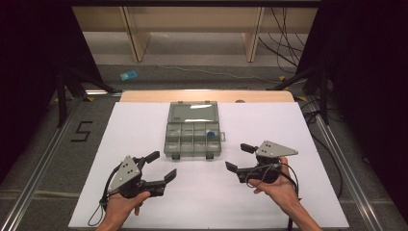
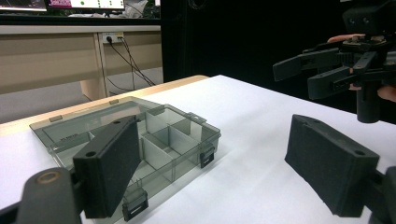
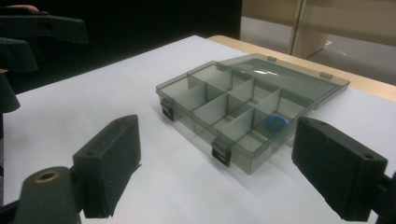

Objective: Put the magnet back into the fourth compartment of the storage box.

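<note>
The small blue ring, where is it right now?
The small blue ring lies in a right-side compartment of the open grey-clear plastic organiser box, mid-table in the high view.

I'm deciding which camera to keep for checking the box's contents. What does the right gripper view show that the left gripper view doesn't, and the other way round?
Right gripper view alone: a blue ring lying in one compartment of the organizer box, near the box's front wall with the latches.

Left gripper view alone: a wall socket with plugged cables and monitor screens along the top edge.

Both: the open, clear, divided box with its lid laid flat behind it, the white table sheet, each gripper's own wide-open jaws, and the other gripper farther off.
</note>
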The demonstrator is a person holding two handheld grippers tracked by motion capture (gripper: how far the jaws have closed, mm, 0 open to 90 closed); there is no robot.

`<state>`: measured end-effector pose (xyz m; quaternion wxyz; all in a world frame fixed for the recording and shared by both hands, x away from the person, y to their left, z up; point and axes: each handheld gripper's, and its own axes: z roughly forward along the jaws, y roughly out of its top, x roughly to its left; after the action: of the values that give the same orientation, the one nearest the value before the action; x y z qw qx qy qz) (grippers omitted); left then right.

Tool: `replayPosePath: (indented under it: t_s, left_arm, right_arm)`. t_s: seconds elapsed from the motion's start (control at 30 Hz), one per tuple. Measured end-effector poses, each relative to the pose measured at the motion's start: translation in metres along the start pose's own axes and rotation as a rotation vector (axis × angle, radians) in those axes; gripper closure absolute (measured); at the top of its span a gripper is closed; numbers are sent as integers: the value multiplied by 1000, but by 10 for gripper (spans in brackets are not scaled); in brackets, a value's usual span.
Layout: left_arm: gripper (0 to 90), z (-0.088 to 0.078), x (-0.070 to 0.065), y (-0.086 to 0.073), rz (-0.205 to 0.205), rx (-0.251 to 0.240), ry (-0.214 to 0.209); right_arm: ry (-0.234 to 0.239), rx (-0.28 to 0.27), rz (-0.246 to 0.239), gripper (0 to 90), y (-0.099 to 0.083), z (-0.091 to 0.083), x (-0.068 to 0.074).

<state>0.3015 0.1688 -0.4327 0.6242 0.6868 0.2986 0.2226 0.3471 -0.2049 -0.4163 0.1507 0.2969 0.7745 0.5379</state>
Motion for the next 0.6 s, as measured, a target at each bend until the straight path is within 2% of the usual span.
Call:
replayPosePath:
  t_s: [0.03, 0.07, 0.1, 0.2, 0.27, 0.37, 0.53, 0.6]
  left_arm:
    - [171, 0, 0, 0, 0, 0, 0]
    - [171, 0, 0, 0, 0, 0, 0]
    - [171, 0, 0, 0, 0, 1, 0]
    - [171, 0, 0, 0, 0, 0, 0]
    - [171, 0, 0, 0, 1, 1, 1]
    - [171, 0, 0, 0, -3, -1, 1]
    - [171, 0, 0, 0, 0, 1, 1]
    - [171, 0, 0, 0, 1, 1, 1]
  right_arm:
    - [-12, -13, -14, 166, -1, 0, -1]
    - [-10, -5, -8, 166, -2, -1, 0]
    - [7, -7, 3, 166, -3, -2, 1]
    - [-14, -11, -12, 166, -4, -5, 1]
    - [-2, -9, 2, 166, -5, -6, 2]
    - [-21, -19, 4, 166, -8, -8, 3]
    - [-22, -15, 11, 166, -11, -11, 2]
    - [-25, -28, 15, 166, -14, -11, 2]
